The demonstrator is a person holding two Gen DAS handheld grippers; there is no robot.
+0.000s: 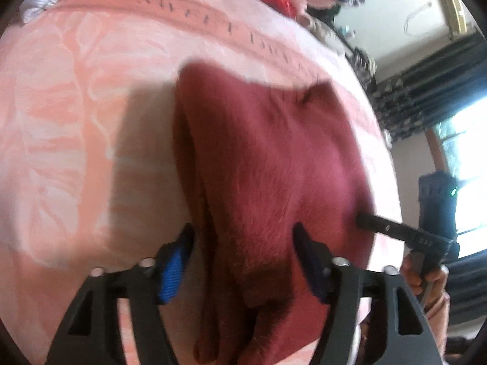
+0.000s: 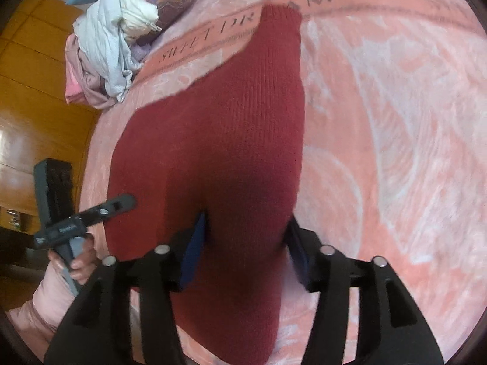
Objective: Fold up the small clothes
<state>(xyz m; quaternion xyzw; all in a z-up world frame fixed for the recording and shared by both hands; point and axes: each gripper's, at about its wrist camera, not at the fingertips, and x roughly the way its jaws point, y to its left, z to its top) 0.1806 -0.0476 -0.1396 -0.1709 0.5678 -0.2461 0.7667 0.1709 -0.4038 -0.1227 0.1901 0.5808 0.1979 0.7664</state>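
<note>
A dark red knitted garment (image 1: pixel 268 158) lies on a pink blanket (image 1: pixel 61 106); it also shows in the right wrist view (image 2: pixel 231 127). My left gripper (image 1: pixel 243 237) is open, its fingers either side of the garment's folded near edge. My right gripper (image 2: pixel 246 228) is open too, its fingers astride the garment's near part. Each gripper shows in the other's view: the right gripper (image 1: pixel 365 220) touches the garment's right edge, the left gripper (image 2: pixel 127 202) its left edge.
The pink blanket (image 2: pixel 395 121) bears the words "SWEET DREAM". A heap of pale clothes (image 2: pixel 106 39) lies at the far left of the bed. A yellow wooden cupboard (image 2: pixel 30 91) stands left. Dark curtains (image 1: pixel 426 91) and a bright window (image 1: pixel 465 167) are on the right.
</note>
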